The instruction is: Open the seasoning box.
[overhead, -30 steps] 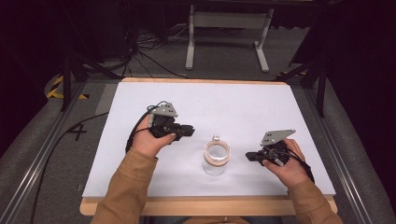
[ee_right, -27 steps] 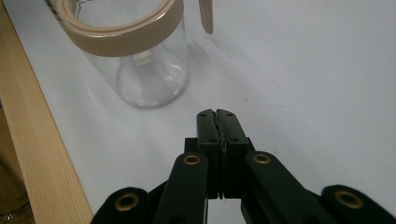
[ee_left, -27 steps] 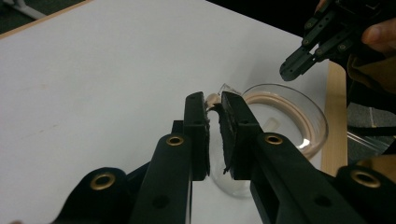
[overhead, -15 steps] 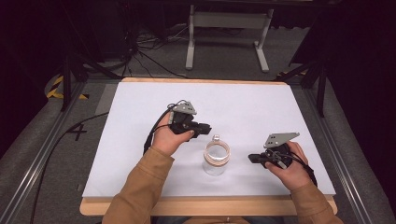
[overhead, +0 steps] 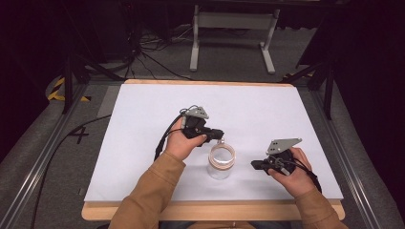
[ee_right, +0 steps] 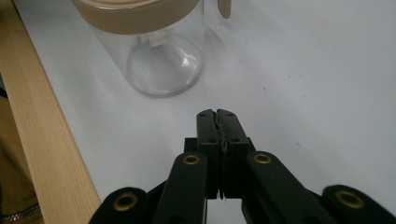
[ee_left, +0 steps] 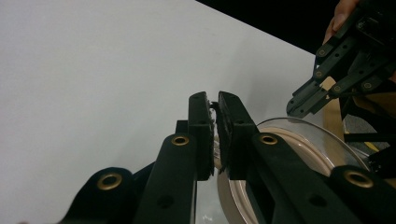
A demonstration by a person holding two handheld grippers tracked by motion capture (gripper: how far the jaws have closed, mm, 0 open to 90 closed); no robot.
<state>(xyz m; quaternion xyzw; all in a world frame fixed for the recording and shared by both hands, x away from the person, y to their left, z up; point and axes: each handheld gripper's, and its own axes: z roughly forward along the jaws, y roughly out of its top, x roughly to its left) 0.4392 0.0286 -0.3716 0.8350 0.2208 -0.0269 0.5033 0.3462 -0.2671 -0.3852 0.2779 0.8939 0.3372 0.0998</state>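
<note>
Since the earlier frame, left gripper has moved right to the glass jar, its fingers clamped on the tab at the jar's beige-rimmed lid. Right gripper rests on the white tabletop beside the jar, fingers pressed together.

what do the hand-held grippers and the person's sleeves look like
Both the left hand-held gripper and the right hand-held gripper are black, with flat jaws on linked bars fixed by brass-coloured rivets. Each carries a grey three-cornered plate on top and trails a black cable. The sleeves are tan-brown.
</note>
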